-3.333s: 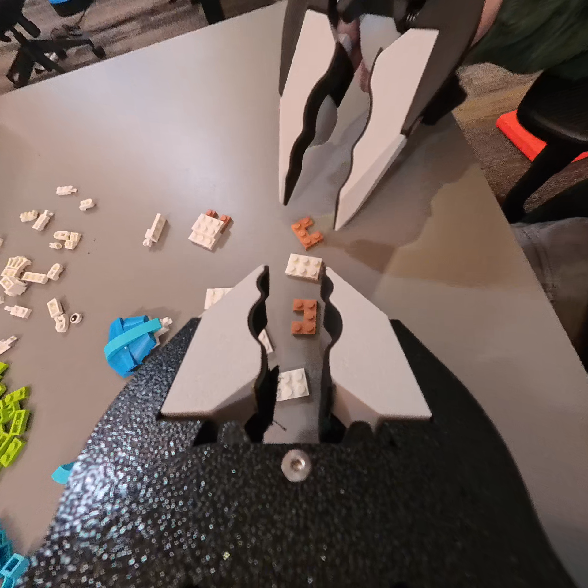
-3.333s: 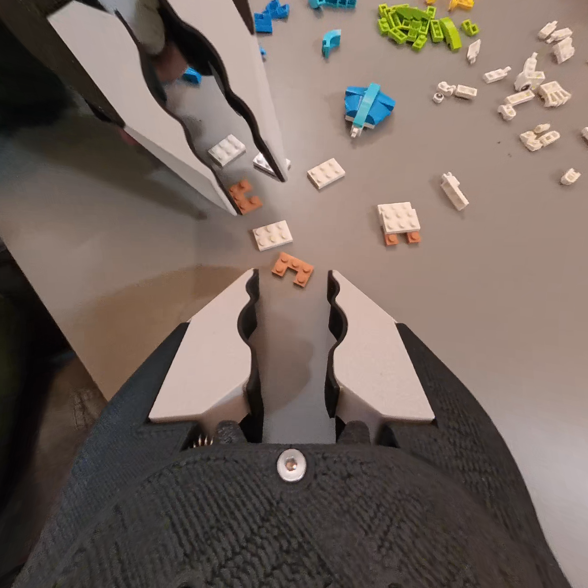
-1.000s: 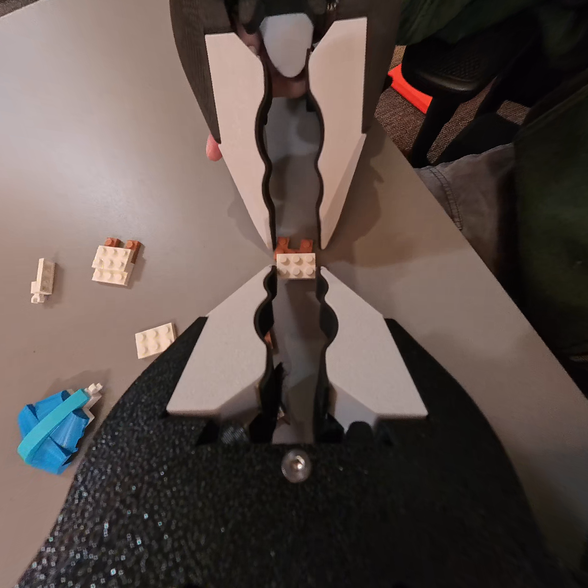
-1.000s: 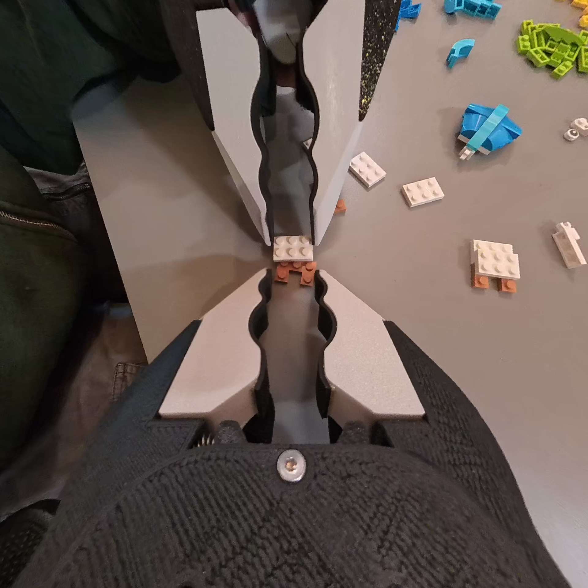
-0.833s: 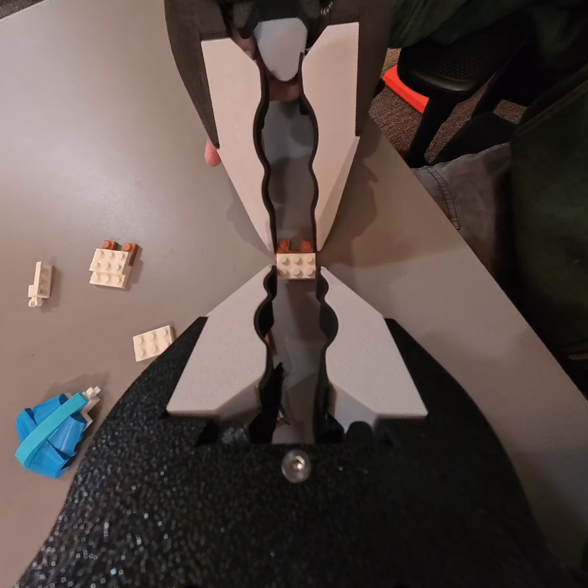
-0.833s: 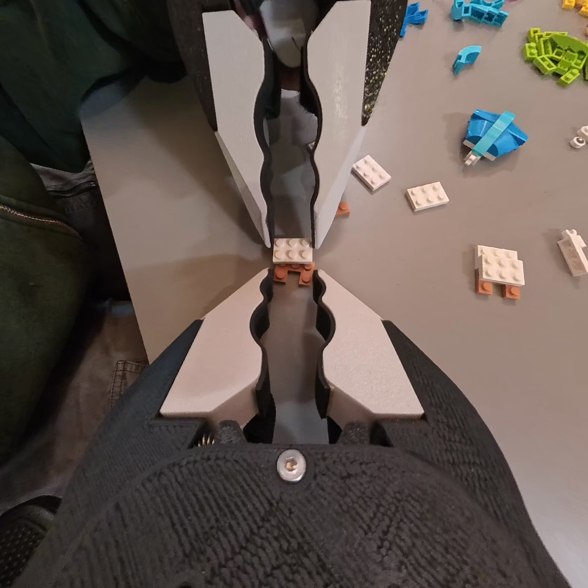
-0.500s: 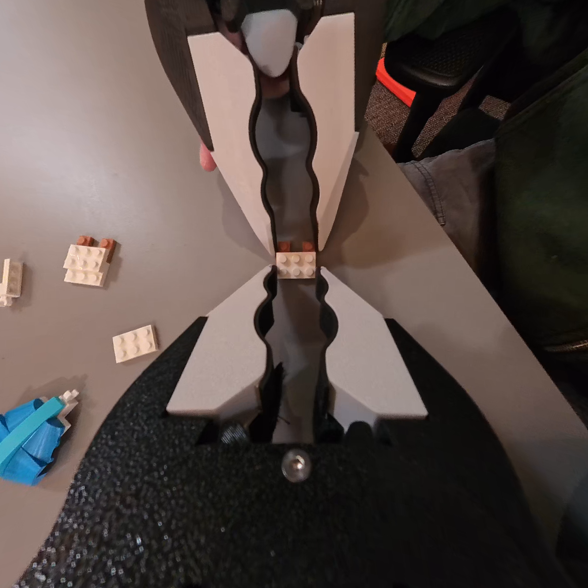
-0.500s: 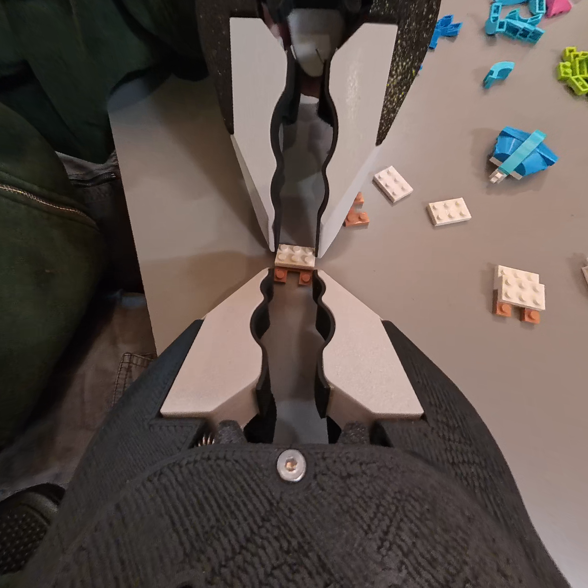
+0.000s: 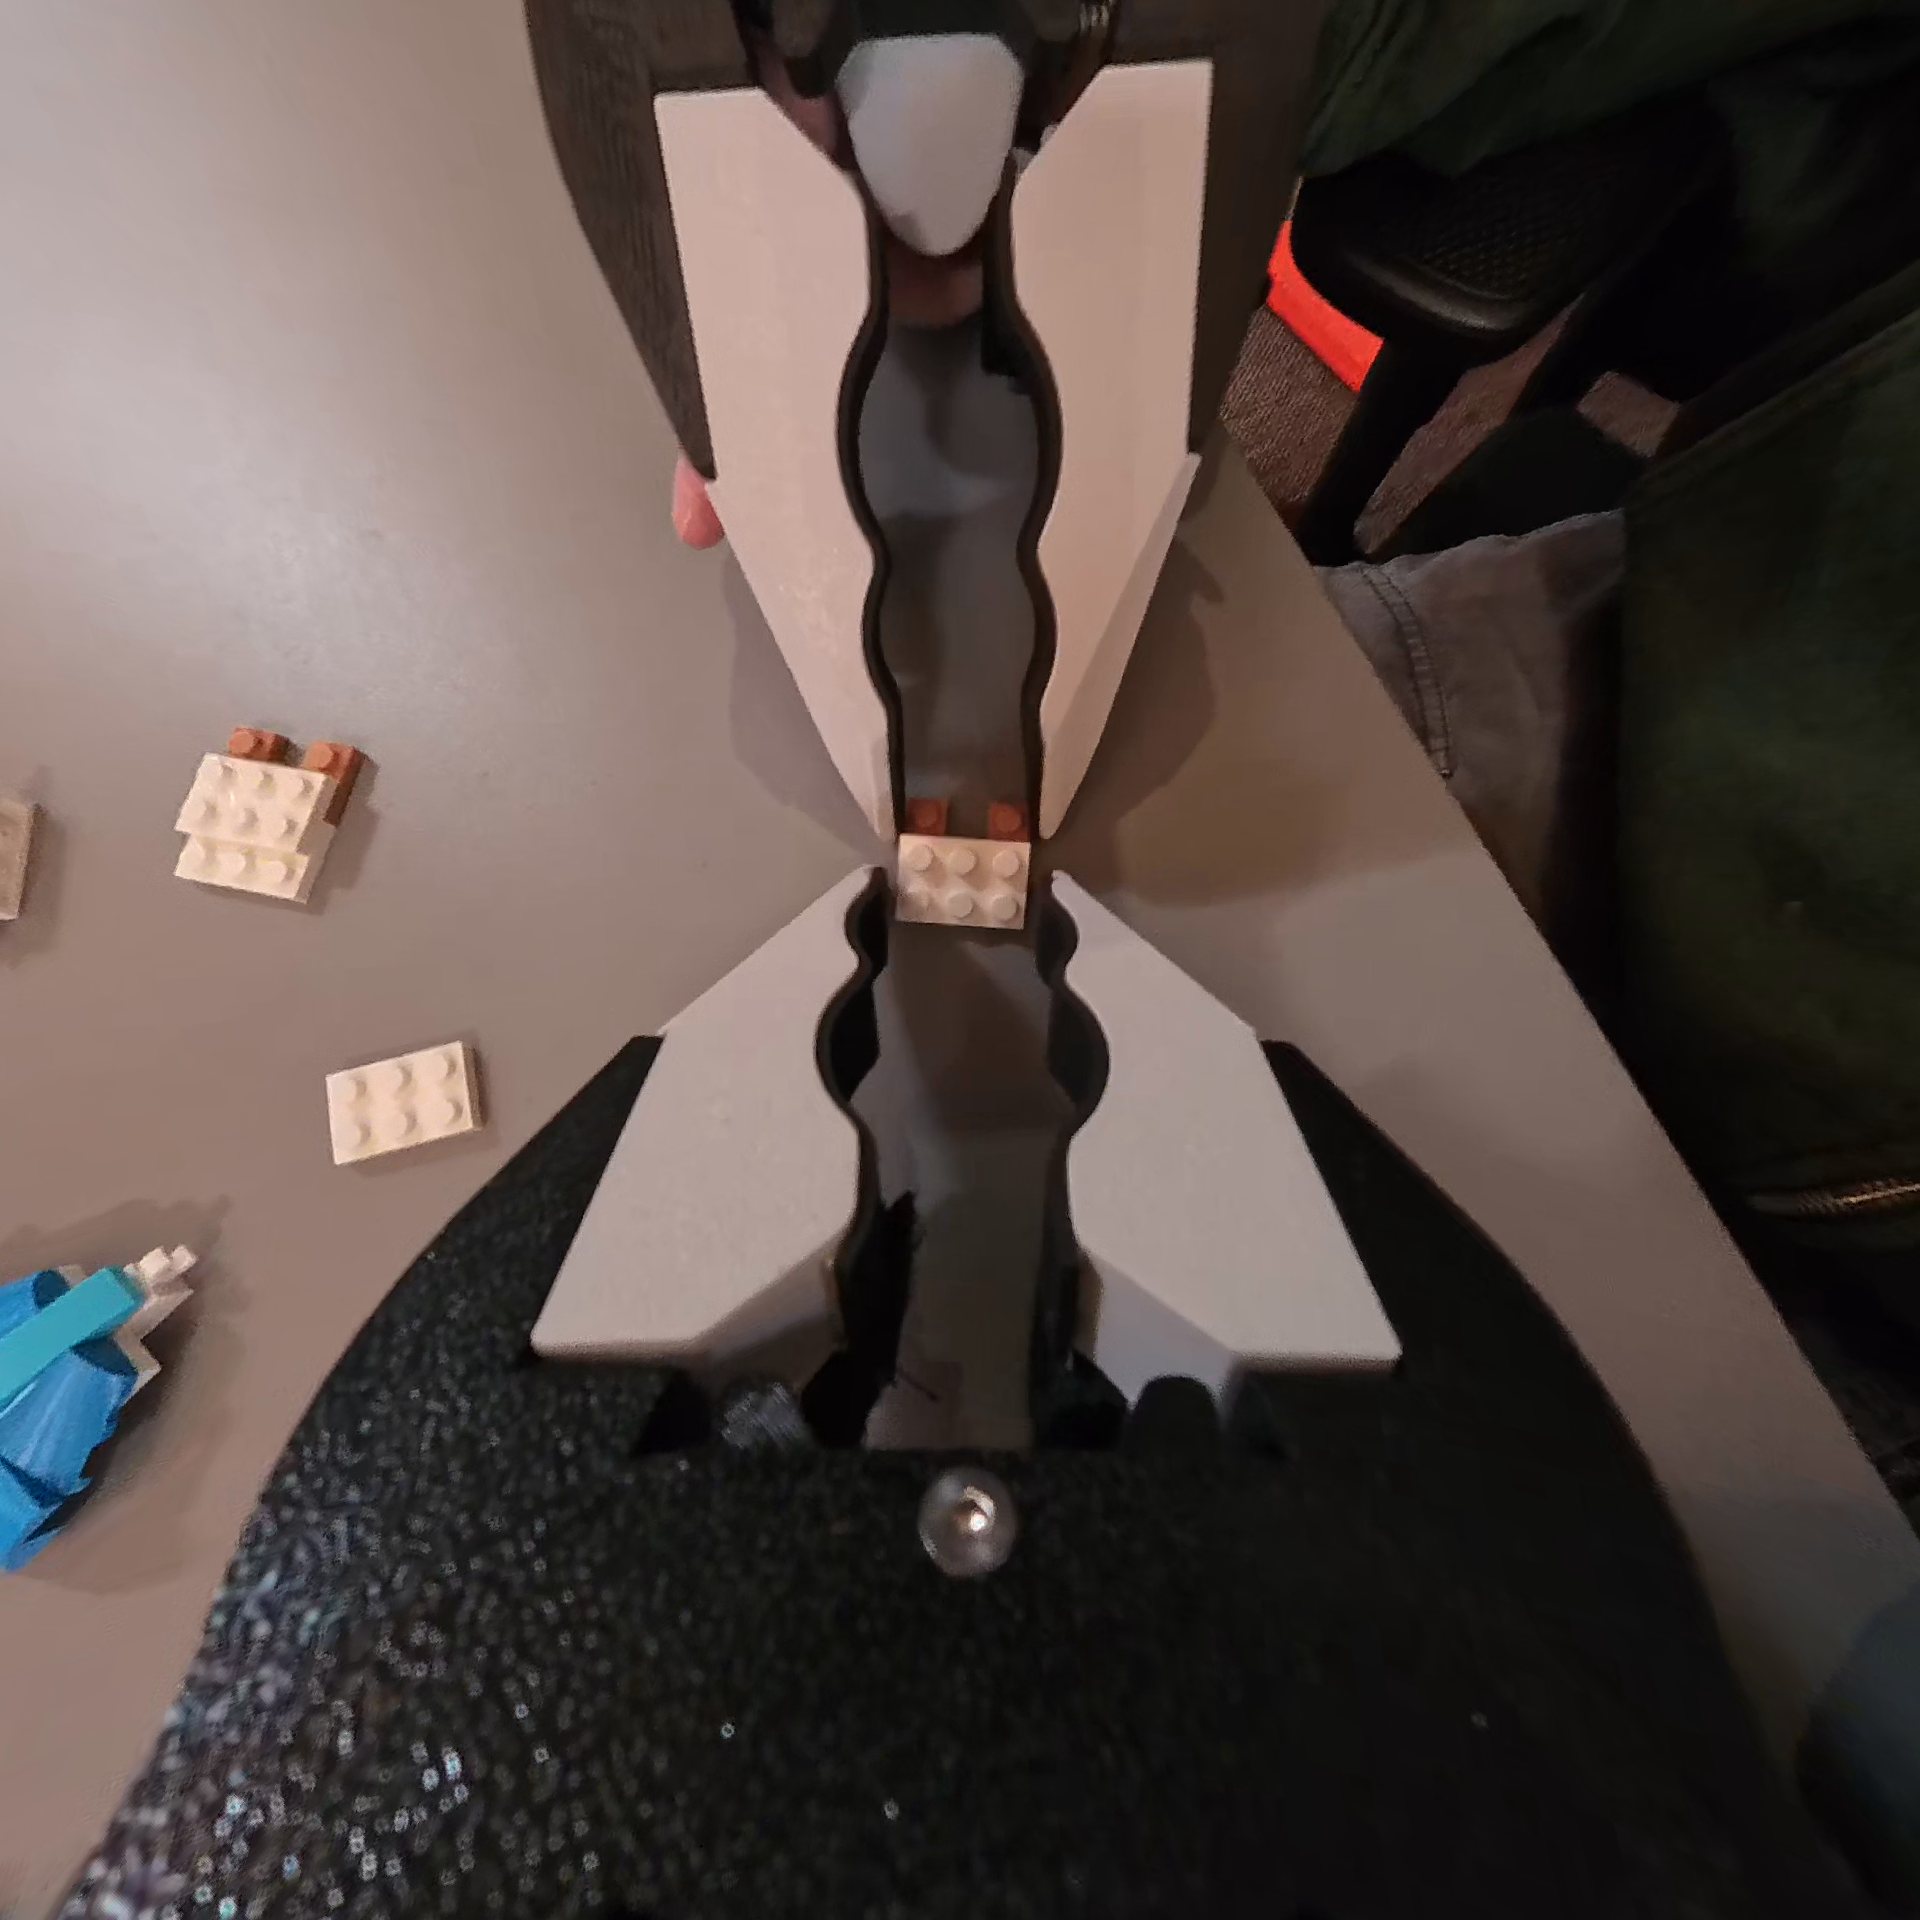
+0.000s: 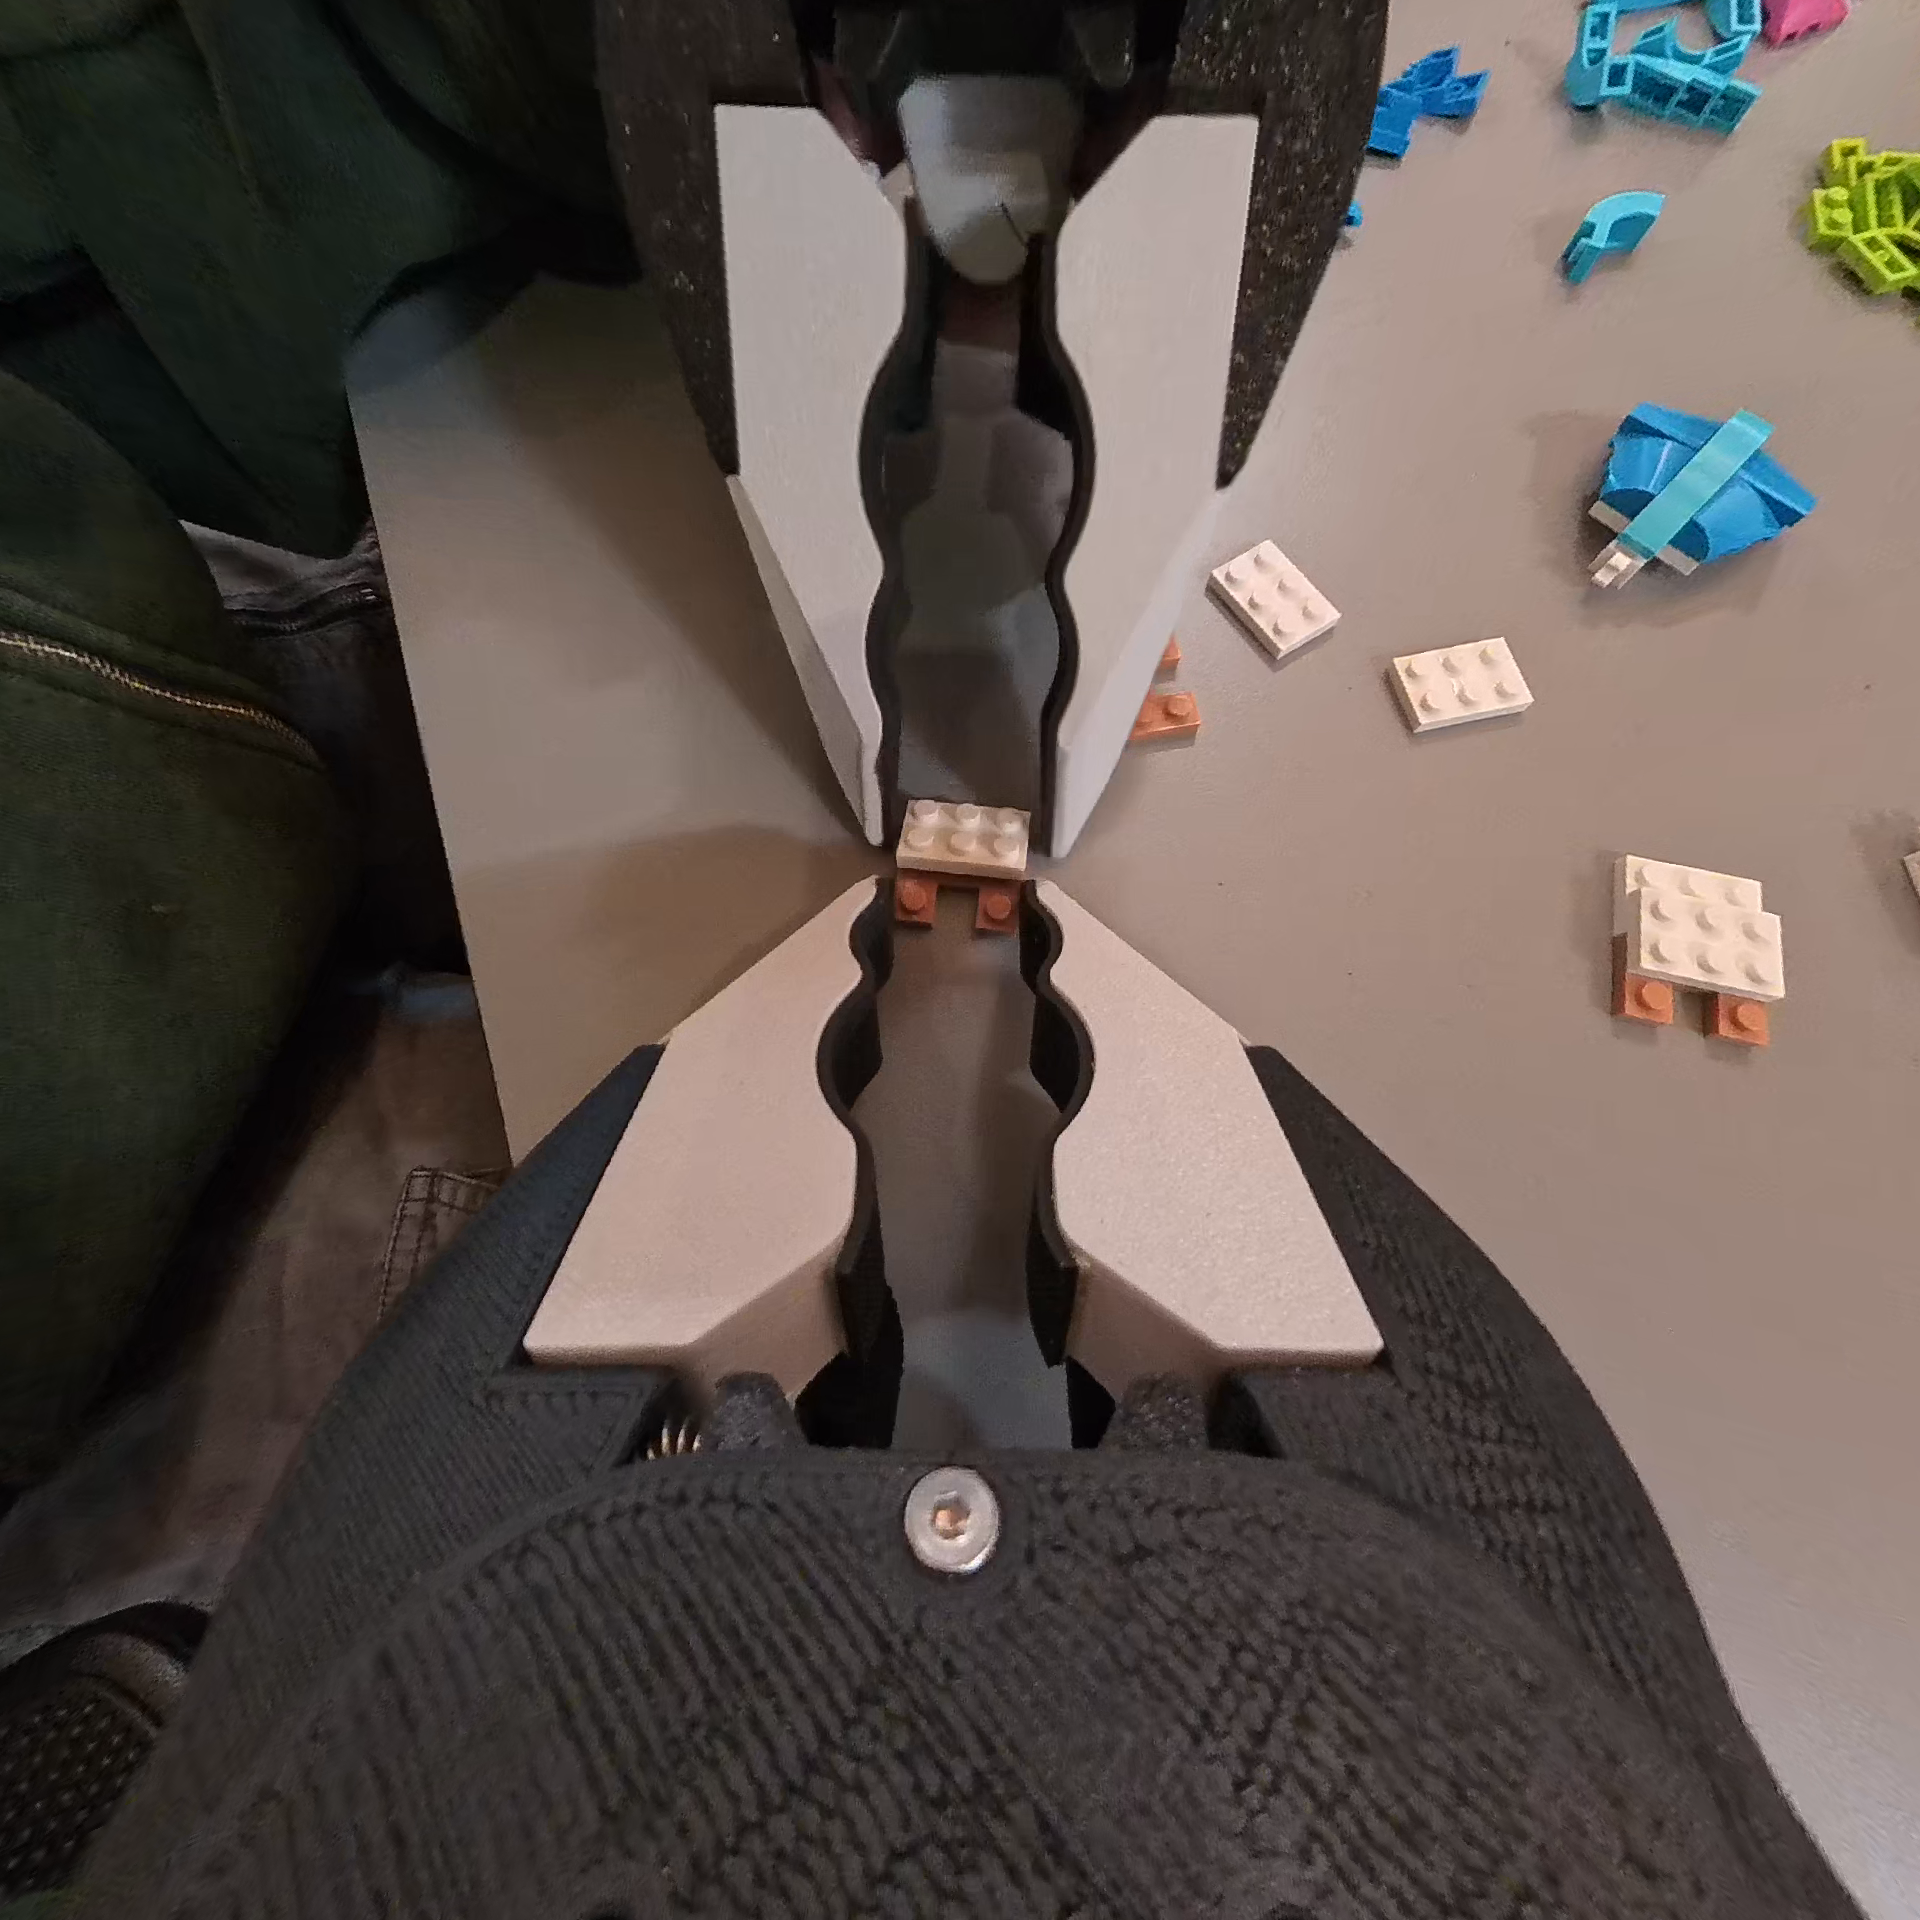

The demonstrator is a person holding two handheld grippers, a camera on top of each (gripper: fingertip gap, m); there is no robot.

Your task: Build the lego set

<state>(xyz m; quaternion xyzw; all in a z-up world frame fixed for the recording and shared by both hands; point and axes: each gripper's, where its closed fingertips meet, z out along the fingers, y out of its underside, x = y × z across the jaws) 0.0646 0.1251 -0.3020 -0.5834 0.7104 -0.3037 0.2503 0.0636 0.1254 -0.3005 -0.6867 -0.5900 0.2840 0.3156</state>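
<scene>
A matte grey table [image 10: 1455, 1143] bears scattered bricks; beyond its edge lie carpet and a dark chair base [image 9: 1455, 343]. Near that edge the left gripper [image 9: 964, 904] pinches a white plate [image 9: 964, 881], and facing it the right gripper [image 10: 956, 914] pinches an orange plate [image 10: 954, 906] under that white one. Farther in from them lie loose white plates [image 10: 1460, 684] and a blue build [image 10: 1704, 488].

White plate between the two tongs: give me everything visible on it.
The white plate is a thin two-by-three studded plastic piece, studs up, roughly level above the grey table. The left tongs clamp its short ends. It overlaps an orange-brown notched plate, which the right tongs grip.
</scene>
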